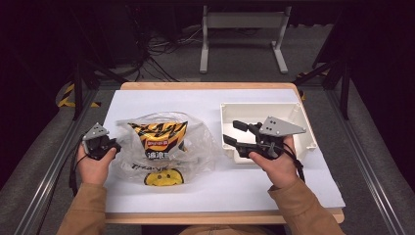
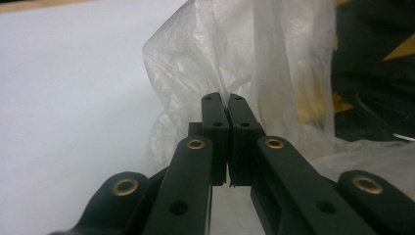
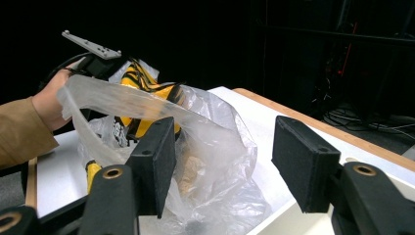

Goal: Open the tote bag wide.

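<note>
Your left gripper (image 2: 228, 105) has its jaws pressed together on a thin fold of the clear, crinkled plastic carrier bag (image 1: 195, 147), at the bag's left edge as the high view shows it; that pinch looks slight, so I judge the film could slide out if you pull sharply, or stretch and tear where the pads bite; the bag lies on the white table top (image 1: 147, 100) left of centre, between your two hands, partly raised at the held side. Your right gripper (image 3: 235, 161) hangs over the near left corner of the white rectangular plastic tub (image 1: 303, 128) with its jaws apart and nothing between them; if you swing it toward the bag without lifting, a jaw may catch the tub's wall and shove it across the table. As for contents: the bag holds a yellow and black striped crisp packet (image 1: 159, 134), standing tilted with its top toward the mouth, and a yellow smiley face is printed on the bag's near side; the packet could tip out if the opening sags; the tub appears empty, though your right gripper hides part of its floor.
</note>
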`<state>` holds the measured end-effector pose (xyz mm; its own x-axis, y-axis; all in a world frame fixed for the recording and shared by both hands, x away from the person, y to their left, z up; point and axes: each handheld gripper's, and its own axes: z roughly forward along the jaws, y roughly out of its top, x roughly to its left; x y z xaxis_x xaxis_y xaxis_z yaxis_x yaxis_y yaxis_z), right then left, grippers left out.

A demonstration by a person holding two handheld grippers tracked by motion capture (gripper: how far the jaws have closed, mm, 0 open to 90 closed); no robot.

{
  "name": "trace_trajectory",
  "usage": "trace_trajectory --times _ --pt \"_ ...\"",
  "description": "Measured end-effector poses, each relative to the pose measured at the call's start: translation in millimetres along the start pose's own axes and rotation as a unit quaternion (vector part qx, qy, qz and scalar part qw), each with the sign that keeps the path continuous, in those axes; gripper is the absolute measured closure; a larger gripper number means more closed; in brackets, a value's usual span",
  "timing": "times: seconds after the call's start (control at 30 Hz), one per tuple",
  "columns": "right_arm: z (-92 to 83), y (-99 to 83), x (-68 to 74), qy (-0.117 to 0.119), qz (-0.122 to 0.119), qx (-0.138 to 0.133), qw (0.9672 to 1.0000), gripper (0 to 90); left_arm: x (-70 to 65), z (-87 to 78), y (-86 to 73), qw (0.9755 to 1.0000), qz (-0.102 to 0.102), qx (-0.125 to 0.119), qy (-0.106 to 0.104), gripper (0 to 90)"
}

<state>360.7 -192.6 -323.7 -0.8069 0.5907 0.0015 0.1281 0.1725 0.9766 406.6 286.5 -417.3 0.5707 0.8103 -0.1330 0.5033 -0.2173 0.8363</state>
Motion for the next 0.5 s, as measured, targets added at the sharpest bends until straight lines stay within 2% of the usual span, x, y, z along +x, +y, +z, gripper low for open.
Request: trace_trajectory --times 0.13,0.2,0.37,0.5 --pt "1.5 -0.6 1.4 0.003 -0.002 0.002 1.0 42.5 1.1 7.4 -7.2 0.9998 -0.003 0.019 -0.007 87.8" --pt "1.9 -0.6 1.9 0.003 -0.002 0.003 1.0 42.5 0.8 10.6 -9.3 0.9994 0.004 0.033 -0.006 87.8" --pt "2.8 -1.1 2.5 0.005 -0.002 0.004 1.0 42.5 -3.3 19.9 -13.7 0.9981 0.01 0.059 -0.016 87.4" --pt "3.9 -1.5 4.1 0.01 -0.002 0.005 0.9999 42.4 -3.0 25.2 -17.9 0.9974 0.008 0.068 -0.023 86.9"
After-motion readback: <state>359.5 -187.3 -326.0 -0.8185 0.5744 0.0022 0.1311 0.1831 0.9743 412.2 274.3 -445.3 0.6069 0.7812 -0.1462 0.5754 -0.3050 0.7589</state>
